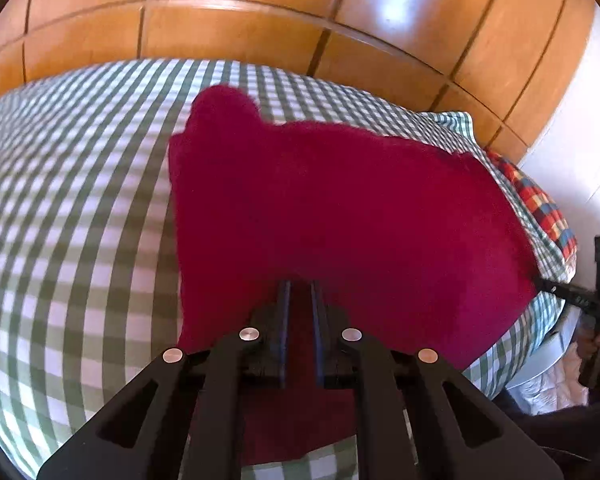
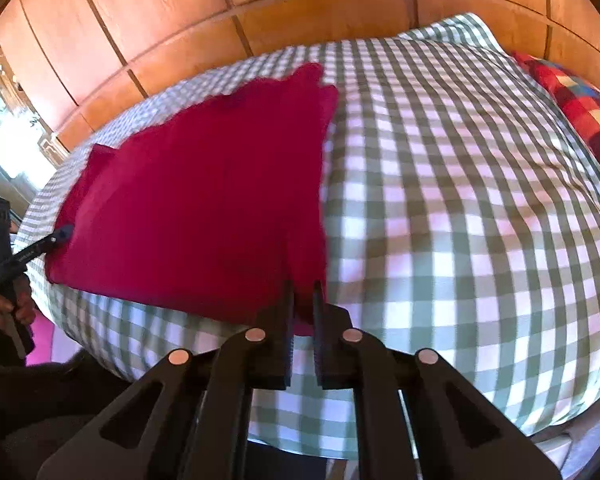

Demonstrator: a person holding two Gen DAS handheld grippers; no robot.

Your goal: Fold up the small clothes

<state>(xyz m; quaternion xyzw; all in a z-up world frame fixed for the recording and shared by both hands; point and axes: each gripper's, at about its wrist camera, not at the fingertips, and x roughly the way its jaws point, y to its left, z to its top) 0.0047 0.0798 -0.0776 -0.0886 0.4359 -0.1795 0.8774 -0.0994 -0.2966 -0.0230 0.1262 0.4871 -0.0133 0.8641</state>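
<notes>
- My left gripper (image 1: pixel 300 292) is pinched narrow on the near hem of the red garment (image 1: pixel 340 208), cloth caught between its two fingers at 6 o'clock in my left wrist view.
- My right gripper (image 2: pixel 303 292) is likewise clamped on the garment's near right corner, red cloth filling the slim gap between its fingers.
- The red garment lies spread on the green-and-white checked bed cover (image 1: pixel 80 200), its near edge held at both corners.
- From my right wrist view the garment (image 2: pixel 204 200) sits toward 10 o'clock, with my left gripper biting its edge at 9 o'clock.
- A multicoloured plaid pillow (image 2: pixel 580 108) rests at 2 o'clock.
- Wooden wardrobe panels (image 1: pixel 240 32) rise behind the bed at 12 o'clock.
</notes>
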